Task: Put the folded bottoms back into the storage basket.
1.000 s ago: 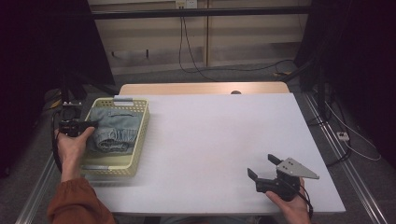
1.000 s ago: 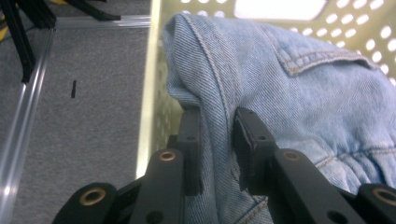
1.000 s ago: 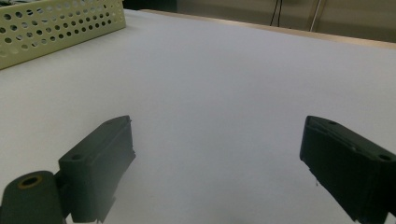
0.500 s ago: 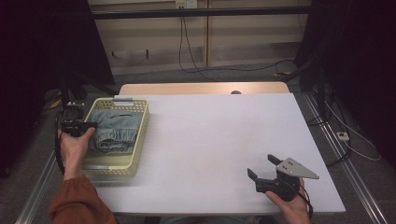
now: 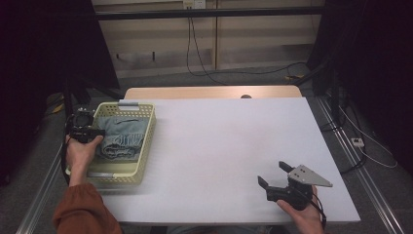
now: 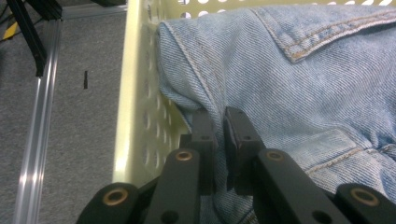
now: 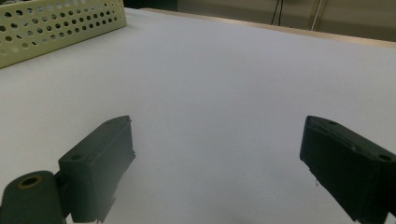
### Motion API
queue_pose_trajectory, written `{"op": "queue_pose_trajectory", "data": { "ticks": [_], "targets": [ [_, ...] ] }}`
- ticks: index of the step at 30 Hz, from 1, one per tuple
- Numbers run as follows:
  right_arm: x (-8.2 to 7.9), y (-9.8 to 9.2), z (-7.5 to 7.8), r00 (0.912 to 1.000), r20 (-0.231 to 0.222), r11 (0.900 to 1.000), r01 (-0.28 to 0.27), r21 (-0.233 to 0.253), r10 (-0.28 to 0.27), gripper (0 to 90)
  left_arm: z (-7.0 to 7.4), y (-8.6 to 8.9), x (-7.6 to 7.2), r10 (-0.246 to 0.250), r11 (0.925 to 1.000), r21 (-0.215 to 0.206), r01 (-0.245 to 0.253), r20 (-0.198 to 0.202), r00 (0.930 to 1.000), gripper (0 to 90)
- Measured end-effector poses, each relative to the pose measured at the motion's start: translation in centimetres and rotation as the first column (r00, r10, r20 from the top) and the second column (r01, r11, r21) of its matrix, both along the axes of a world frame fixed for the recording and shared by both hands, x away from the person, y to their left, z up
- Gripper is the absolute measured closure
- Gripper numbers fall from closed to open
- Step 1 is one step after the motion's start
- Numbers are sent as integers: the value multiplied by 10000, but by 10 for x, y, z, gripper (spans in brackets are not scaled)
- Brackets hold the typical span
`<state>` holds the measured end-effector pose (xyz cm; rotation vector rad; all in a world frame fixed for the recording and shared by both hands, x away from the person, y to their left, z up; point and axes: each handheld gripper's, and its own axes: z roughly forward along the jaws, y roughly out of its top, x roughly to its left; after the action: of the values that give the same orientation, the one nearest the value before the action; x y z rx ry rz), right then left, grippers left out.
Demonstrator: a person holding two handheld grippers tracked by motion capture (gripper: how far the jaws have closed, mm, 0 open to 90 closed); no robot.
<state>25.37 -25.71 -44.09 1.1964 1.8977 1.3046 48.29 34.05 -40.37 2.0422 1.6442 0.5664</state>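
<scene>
Left tool [image 6: 218,140] sits inside the pale yellow perforated plastic basket [image 5: 146,141] at the white tabletop's [image 5: 219,146] left edge, jaws pressed together, pinching a seam fold of the folded light-blue denim garment [image 6: 303,88]. Right tool [image 5: 273,176] rests near the front right, jaws spread, empty. Denim looks soft, floppy, fairly heavy (will drape); thick stitched seams likely grip best.

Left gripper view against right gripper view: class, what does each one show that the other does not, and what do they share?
Left gripper view: the left gripper pinching a fold of the denim garment, with grey floor beside. Right gripper view: the right gripper, jaws wide apart, over the bare white table. Shared: the perforated yellow basket, seen from outside in the right gripper view.
</scene>
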Motion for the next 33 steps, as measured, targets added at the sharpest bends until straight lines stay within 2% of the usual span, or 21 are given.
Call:
{"op": "queue_pose_trajectory", "data": {
  "ticks": [5, 7, 12, 17, 20, 25, 30, 33],
  "targets": [
    [0, 0, 0, 10000, -1, 10000, -18, -20, 18, 99, -4, -4, 1, -192, 9990, 398, 194, -58, 9998, 830],
    [0, 0, 0, 10000, 6, 10000, -20, -11, 20, 99, -5, -4, 1, -129, 9998, 171, 132, -177, 9998, 816],
    [0, 0, 0, 10000, -2, 10000, -16, -4, 16, 99, -7, -6, 1, -265, 9987, 422, 270, -122, 9996, 810],
    [0, 0, 0, 10000, -2, 10000, -26, -10, 26, 99, -5, -3, 1, -183, 9997, 135, 184, -108, 9998, 767],
    [0, 0, 0, 10000, -13, 10000, -29, 22, 29, 99, -3, -2, 0, -6, 10000, -33, 6, 44, 10000, 758],
    [0, -1, 0, 10000, -35, 10000, -8, 45, 9, 99, 1, 0, -2, -237, 9993, -281, 242, 191, 9995, 659],
    [1, -2, -1, 10000, -38, 10000, 23, 43, -23, 99, 6, 1, -4, -351, 9982, -462, 375, 519, 9980, 572],
    [1, -2, -1, 10000, -60, 10000, 24, 6, -24, 99, 11, 1, -7, -503, 9969, -560, 557, 946, 9942, 526]
  ]
}}
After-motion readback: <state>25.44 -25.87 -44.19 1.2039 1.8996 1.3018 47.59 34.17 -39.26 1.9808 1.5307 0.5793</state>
